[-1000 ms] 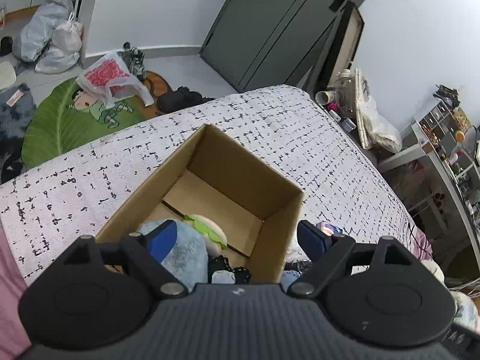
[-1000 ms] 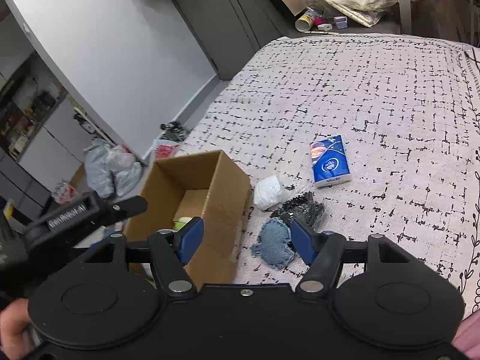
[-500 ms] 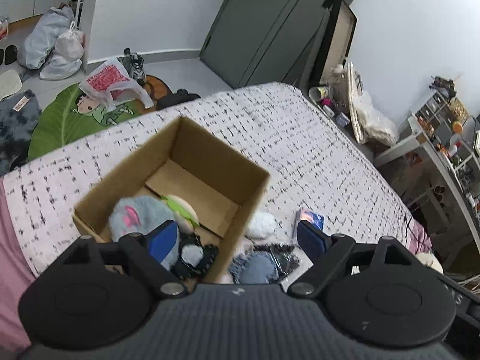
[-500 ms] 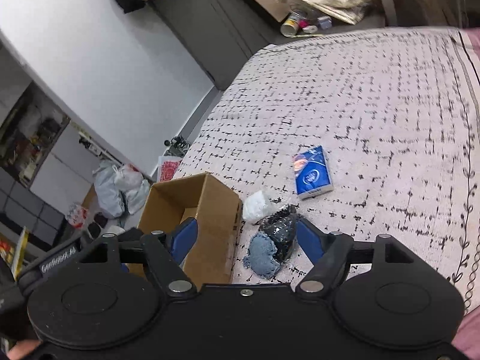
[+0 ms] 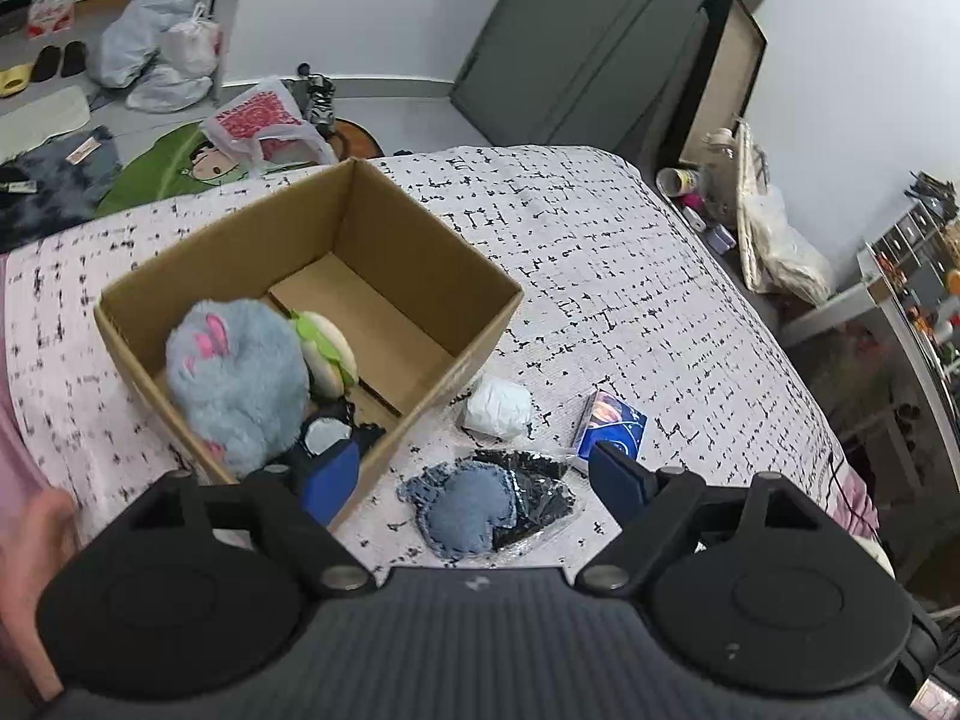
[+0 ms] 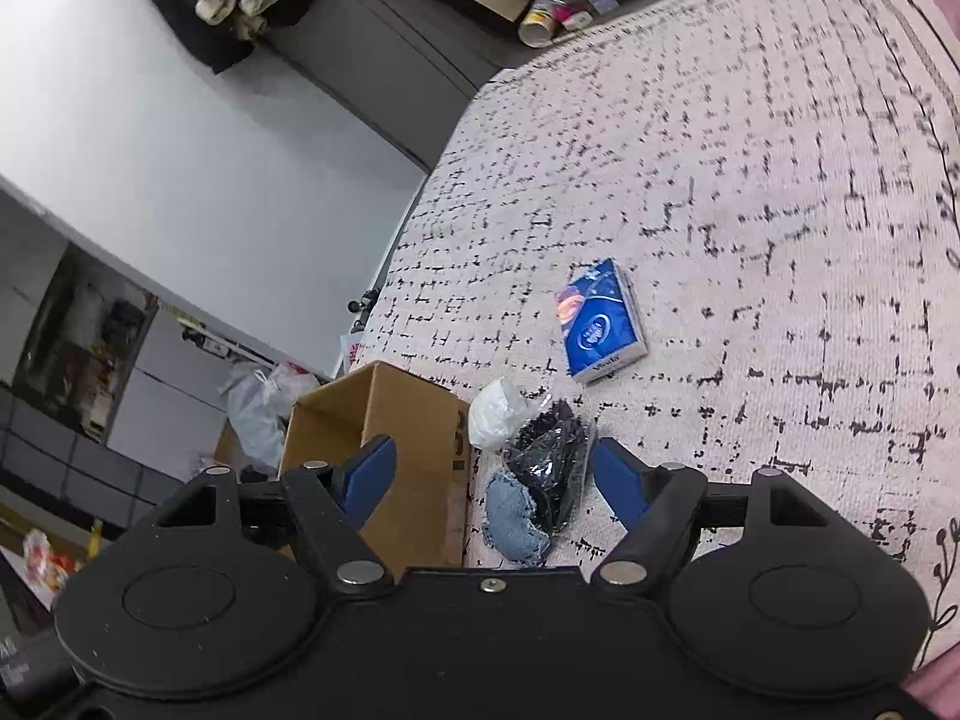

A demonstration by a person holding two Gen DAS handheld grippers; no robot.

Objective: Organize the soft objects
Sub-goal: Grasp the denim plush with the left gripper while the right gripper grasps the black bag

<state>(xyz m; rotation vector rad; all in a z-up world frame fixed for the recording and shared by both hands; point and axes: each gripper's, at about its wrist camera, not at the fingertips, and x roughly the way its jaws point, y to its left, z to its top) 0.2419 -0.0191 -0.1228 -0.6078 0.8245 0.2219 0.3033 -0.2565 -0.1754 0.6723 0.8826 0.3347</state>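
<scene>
The denim pouch (image 5: 462,507) lies on the bed (image 5: 630,276) just outside the near right corner of the cardboard box (image 5: 414,240), overlapping a black bagged bundle (image 5: 534,486) on its right. From my left gripper (image 5: 465,477) it sits straight ahead and just below, between the tips; from my right gripper (image 6: 492,474) it is also ahead, slightly right of centre, its longer side running roughly away from me in that view. Both pairs of jaws stand wide and hold nothing. I judge the left the nearer, though both hover close. Loose on the bed I count four things: the pouch, the black bundle, one white wad (image 5: 498,408) touching the box wall, and one blue tissue pack (image 5: 612,426) farther right, apart from the rest. Inside the box I count three: a fluffy blue plush (image 5: 234,378), a burger-shaped toy (image 5: 324,354) beside it, and a dark lacy item (image 5: 327,429) at the near corner.
</scene>
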